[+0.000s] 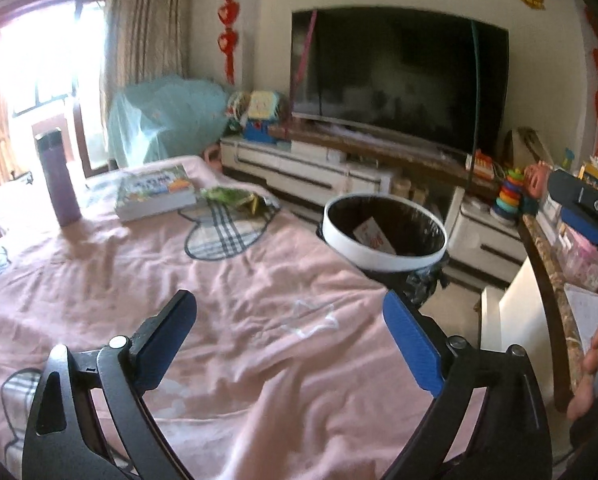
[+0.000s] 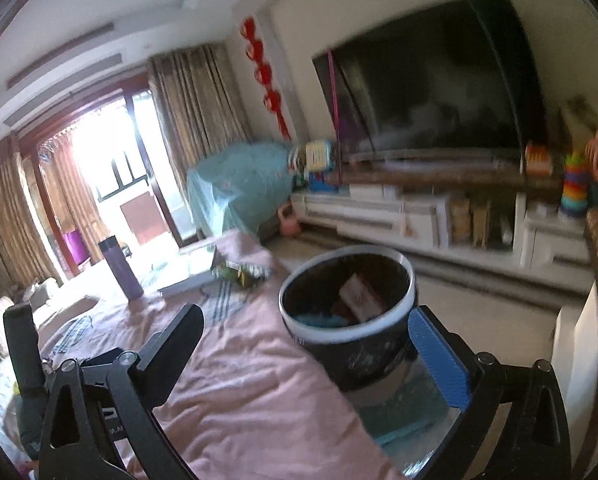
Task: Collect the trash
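On the far left of the pink wrinkled bedspread (image 1: 259, 340) stands a tall purple metal bottle (image 1: 57, 178), and right of it lies a thick picture book (image 1: 155, 192). Just right of the book is the trash I want, a crumpled green and yellow snack wrapper (image 1: 235, 199). It looks thin, shiny and squashed flat. I think it is very light, soft and a bit slippery, so I would pinch a raised fold. My left gripper (image 1: 289, 338) is wide open and holds nothing. My right gripper (image 2: 311, 344) is open too, near the round black bin with a white rim (image 1: 385, 236), which already has paper inside.
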### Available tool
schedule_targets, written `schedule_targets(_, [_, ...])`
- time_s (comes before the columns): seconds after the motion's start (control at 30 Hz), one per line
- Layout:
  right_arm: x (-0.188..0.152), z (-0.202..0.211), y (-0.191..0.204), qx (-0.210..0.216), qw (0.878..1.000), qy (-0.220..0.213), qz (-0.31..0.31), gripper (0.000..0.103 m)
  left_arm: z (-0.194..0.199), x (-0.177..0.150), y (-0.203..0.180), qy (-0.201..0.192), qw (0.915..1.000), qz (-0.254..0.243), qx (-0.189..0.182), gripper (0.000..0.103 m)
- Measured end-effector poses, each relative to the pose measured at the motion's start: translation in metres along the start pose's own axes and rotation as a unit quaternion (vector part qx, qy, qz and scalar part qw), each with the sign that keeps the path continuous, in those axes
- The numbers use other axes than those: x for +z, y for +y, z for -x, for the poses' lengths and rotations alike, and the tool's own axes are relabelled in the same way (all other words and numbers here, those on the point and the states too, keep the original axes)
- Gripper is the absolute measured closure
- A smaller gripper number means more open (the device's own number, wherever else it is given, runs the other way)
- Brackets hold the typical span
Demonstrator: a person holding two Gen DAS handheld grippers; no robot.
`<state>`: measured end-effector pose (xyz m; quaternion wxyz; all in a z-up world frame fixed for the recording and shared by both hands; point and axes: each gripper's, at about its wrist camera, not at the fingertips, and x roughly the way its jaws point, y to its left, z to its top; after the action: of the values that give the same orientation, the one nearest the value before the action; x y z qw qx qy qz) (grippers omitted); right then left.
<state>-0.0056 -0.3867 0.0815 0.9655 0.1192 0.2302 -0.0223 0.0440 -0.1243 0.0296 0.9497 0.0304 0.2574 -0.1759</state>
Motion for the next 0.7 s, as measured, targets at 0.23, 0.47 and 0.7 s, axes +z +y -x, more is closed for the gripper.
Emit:
schedule_targets(0.23, [-0.005, 0.018, 0.006, -0.021, 0.998, -0.048, 0.027, 0.000, 0.026, -0.008, -0.001, -0.048, 0.9981, -0.012, 0.035, 0.000])
schedule_targets(0.47, [-0.029, 0.000, 0.006, -0.025, 0.999, -0.029, 0.024, 0.000, 0.022, -0.025, 0.020, -0.036, 0.9975, 0.018, 0.059, 0.000])
schedule_targets(0.7, [-0.045, -0.006, 0.020, -0.017, 0.999, -0.029, 0.041, 0.000, 0.028, -0.030, 0.032, -0.042, 0.9951, 0.030, 0.084, 0.000])
